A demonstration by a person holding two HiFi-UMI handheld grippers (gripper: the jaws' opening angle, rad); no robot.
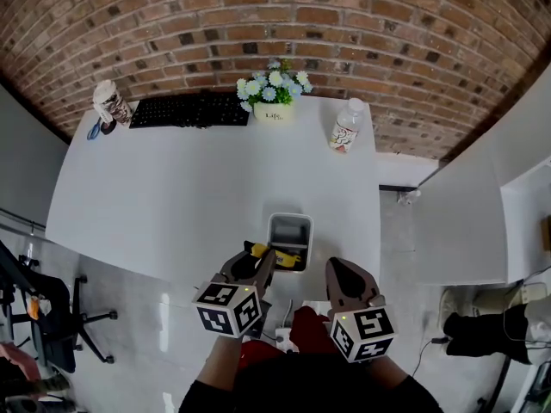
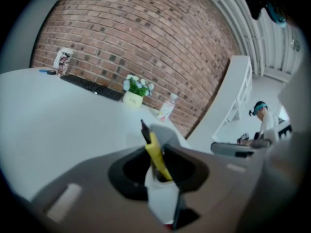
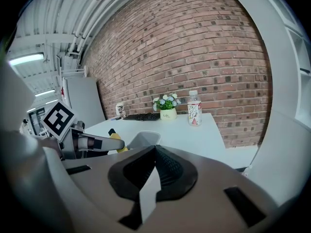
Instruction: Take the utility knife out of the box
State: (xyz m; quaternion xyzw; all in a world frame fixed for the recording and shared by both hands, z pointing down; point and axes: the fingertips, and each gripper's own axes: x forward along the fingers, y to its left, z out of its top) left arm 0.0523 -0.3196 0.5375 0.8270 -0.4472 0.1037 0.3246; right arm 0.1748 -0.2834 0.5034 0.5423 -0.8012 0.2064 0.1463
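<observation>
White desk (image 1: 189,196), L gripper (image 1: 263,263) clamped on utility knife (image 2: 155,152) by box (image 1: 290,217), R gripper (image 3: 154,154) closed, empty

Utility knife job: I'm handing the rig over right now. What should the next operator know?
Left gripper: fingers closed on the yellow utility knife.
Right gripper: fingers together, empty, near-right of the box, not touching it.
Box: open, near the front edge of the white table.
Done: knife gripped, at the box's near rim.
Left: lift it fully clear of the box.
</observation>
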